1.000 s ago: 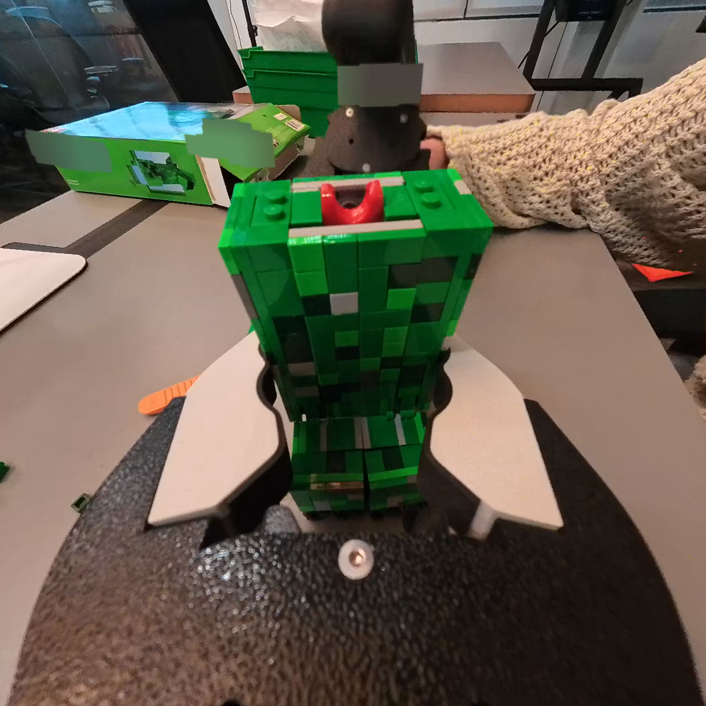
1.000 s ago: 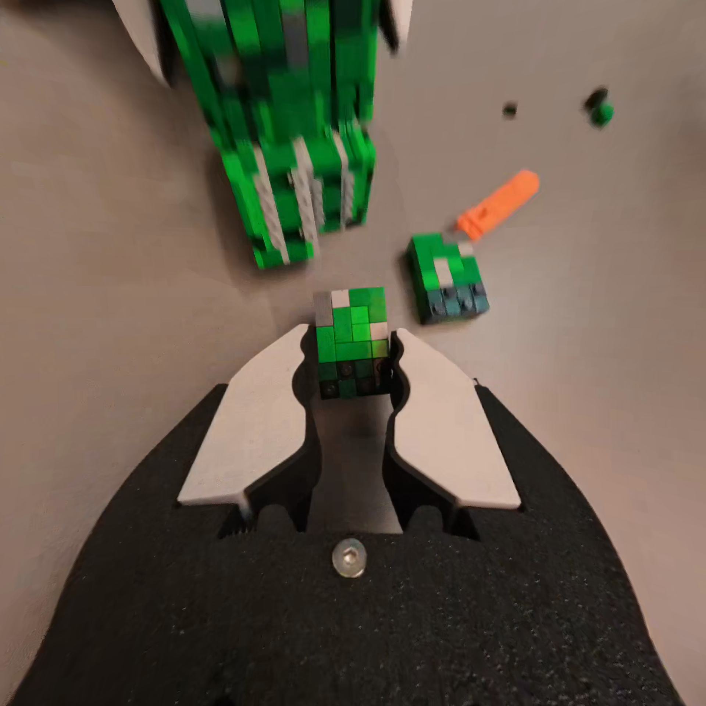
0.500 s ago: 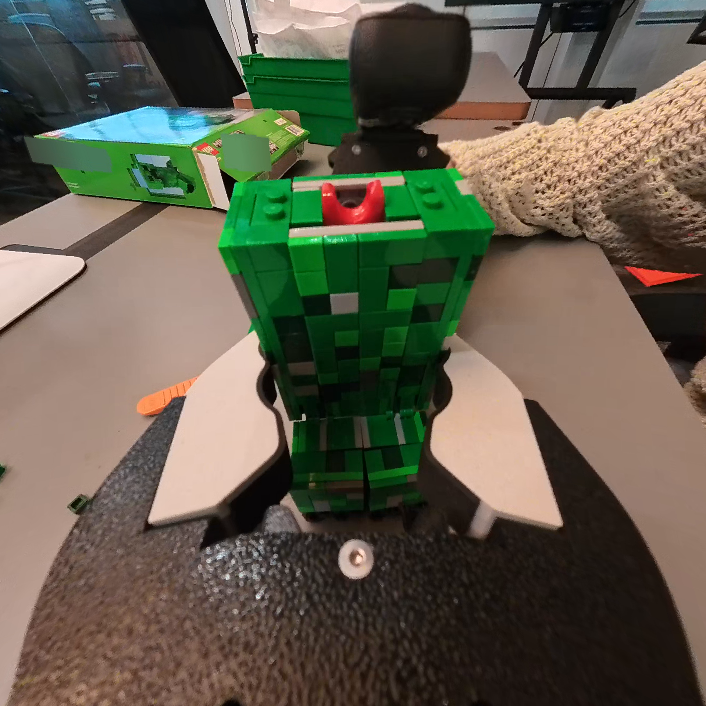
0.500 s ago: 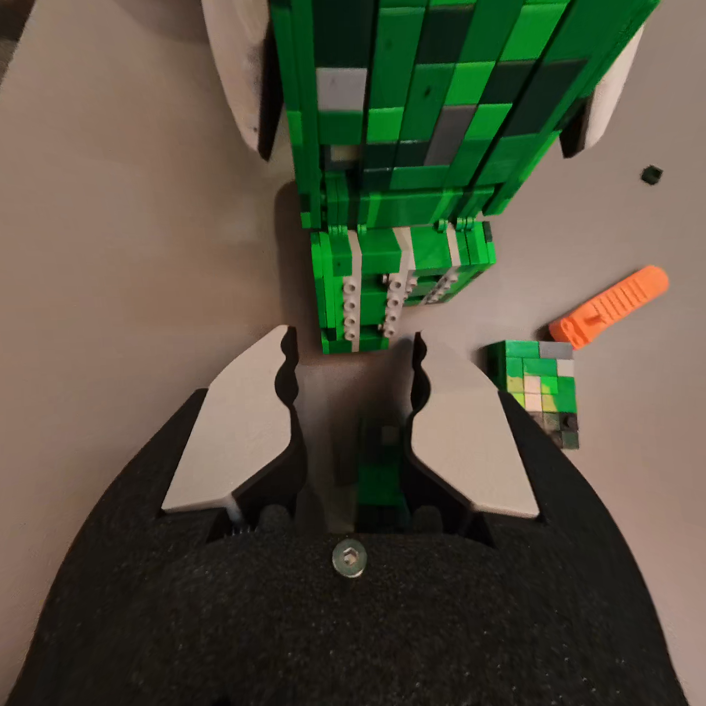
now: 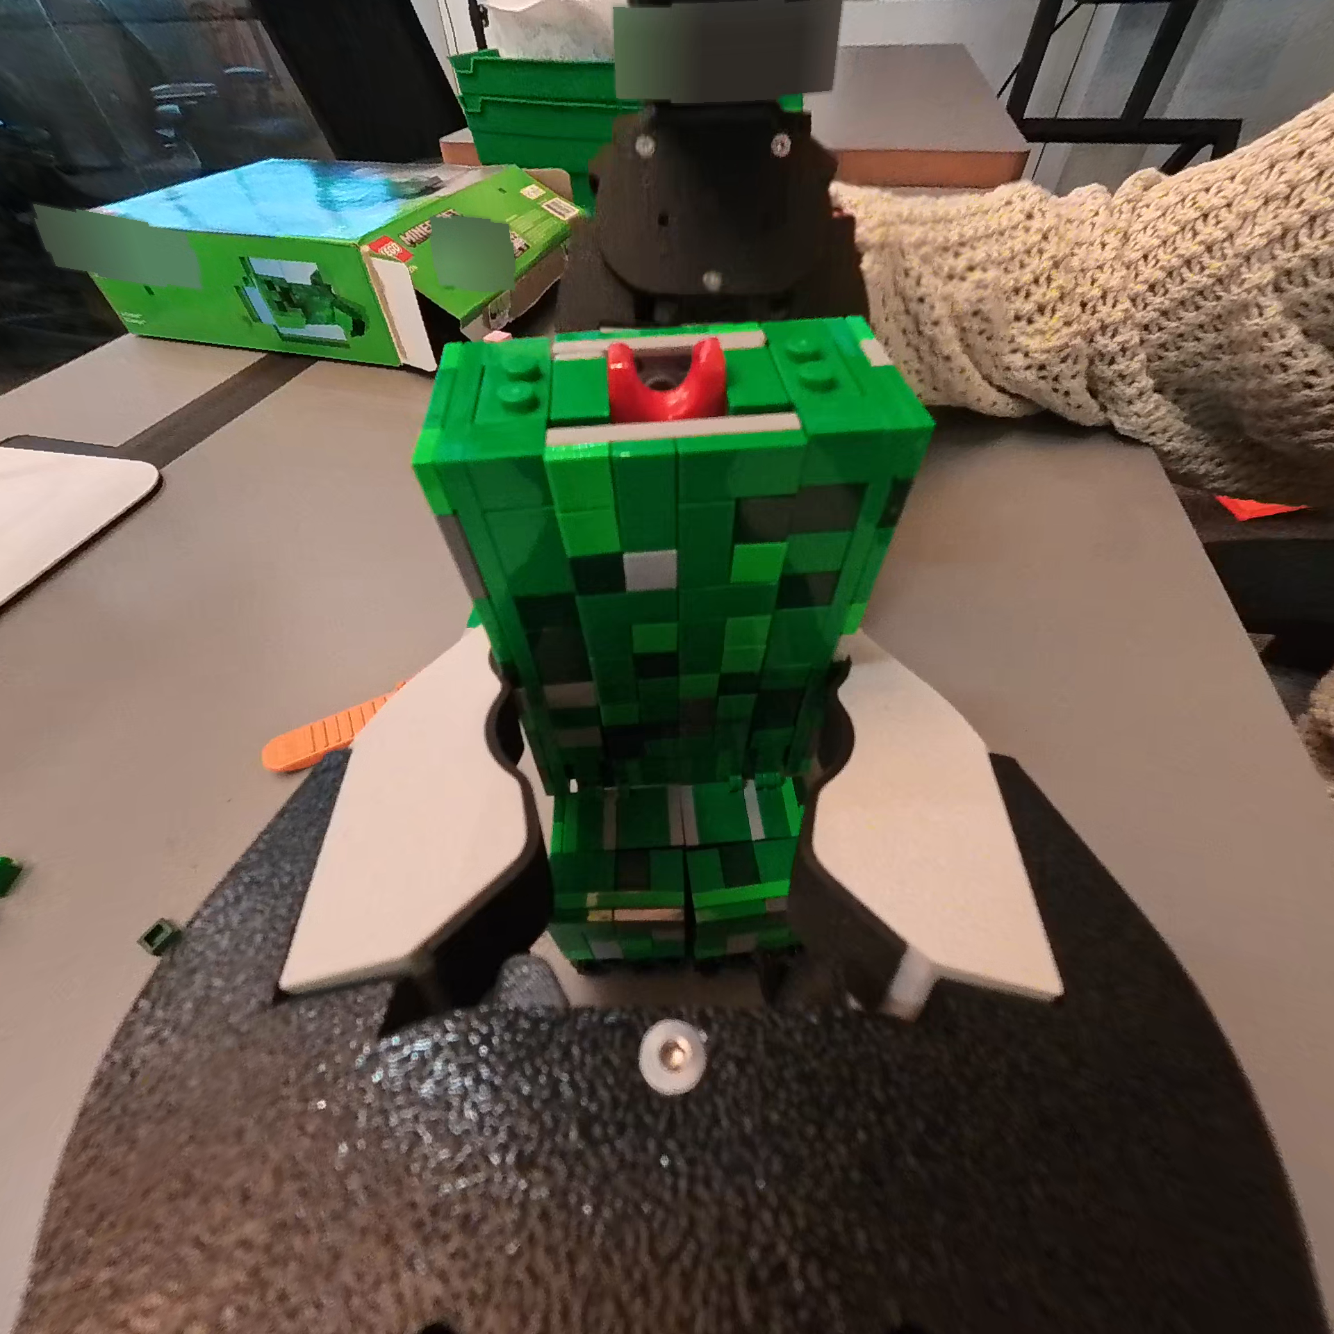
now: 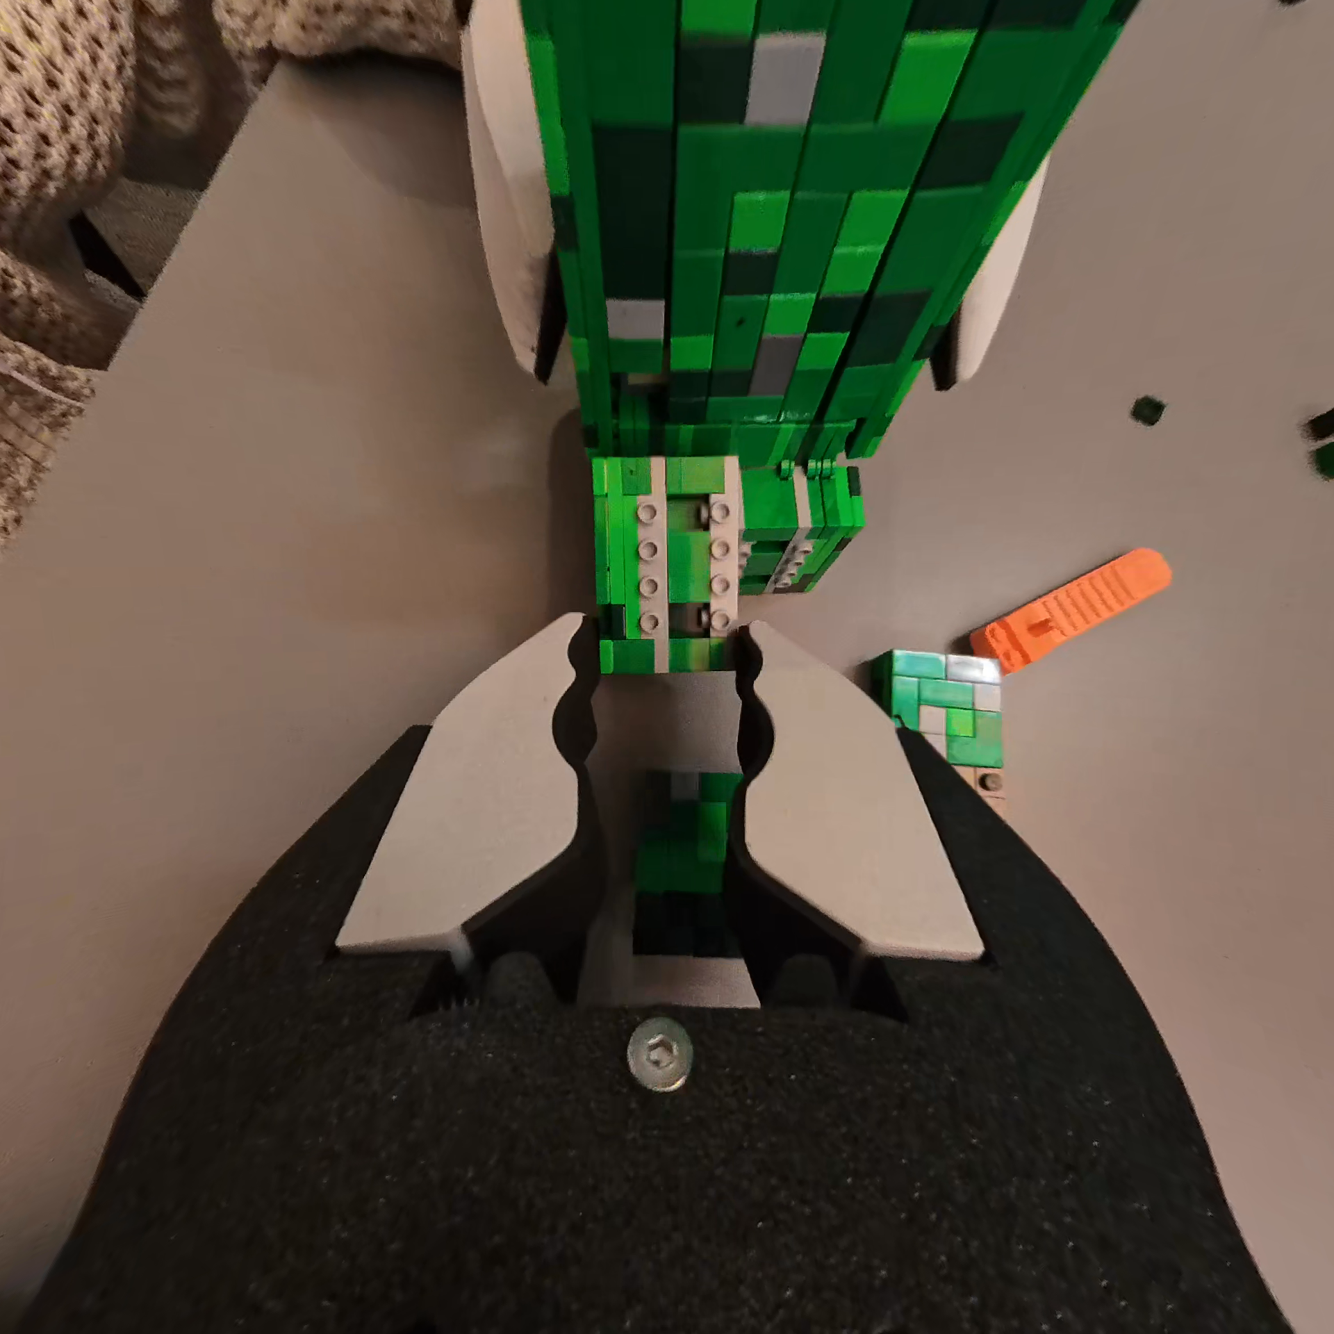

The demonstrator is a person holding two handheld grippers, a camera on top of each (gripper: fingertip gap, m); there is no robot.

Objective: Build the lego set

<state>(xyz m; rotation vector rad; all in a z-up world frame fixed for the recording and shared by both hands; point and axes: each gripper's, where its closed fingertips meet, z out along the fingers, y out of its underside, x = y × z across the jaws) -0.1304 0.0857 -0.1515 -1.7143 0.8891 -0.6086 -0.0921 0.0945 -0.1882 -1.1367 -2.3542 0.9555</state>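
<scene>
Left gripper clamping the tall green lego creeper body at its lower sides above the grey table, right gripper standing apart, fingertips flanking the studded leg, small green block lying between its fingers, second block touching the orange brick separator.

Left view level, right view downward, both close on green model
</scene>
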